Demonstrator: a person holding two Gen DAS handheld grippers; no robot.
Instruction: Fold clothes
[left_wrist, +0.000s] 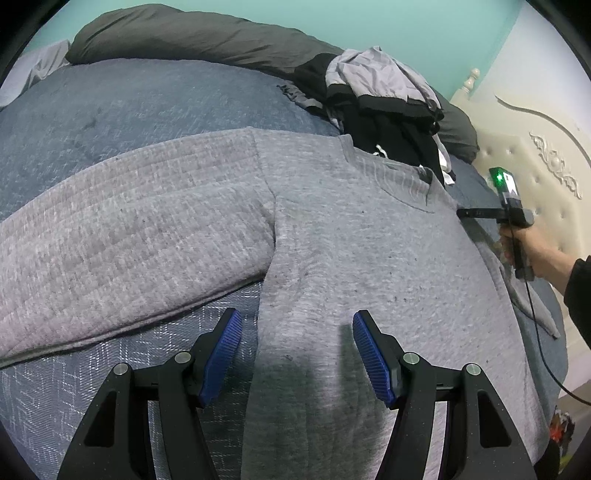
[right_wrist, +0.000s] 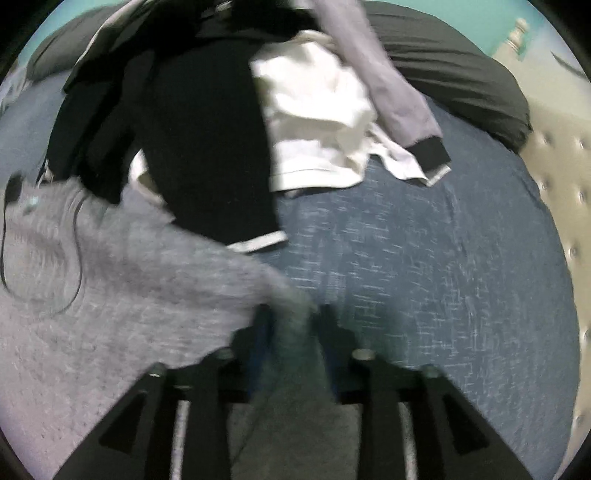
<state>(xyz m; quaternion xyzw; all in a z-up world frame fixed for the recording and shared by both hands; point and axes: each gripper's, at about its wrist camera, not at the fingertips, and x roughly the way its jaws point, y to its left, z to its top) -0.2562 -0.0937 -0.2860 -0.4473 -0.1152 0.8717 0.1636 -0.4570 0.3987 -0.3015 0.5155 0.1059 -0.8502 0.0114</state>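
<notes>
The bed (left_wrist: 110, 110) carries a grey sweater (left_wrist: 351, 240) spread flat, 1 sleeve (left_wrist: 129, 240) folded across. Left gripper (left_wrist: 297, 354) hovers with jaws apart over the hem. Right gripper (right_wrist: 291, 332) straddles the shoulder edge; too blurred to tell its grip. Best pinch cleanly before lifting.

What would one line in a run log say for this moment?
task: fold clothes | grey sweater flat on bed | left gripper open over hem | right gripper at shoulder edge, blurred | clothes pile behind
</notes>
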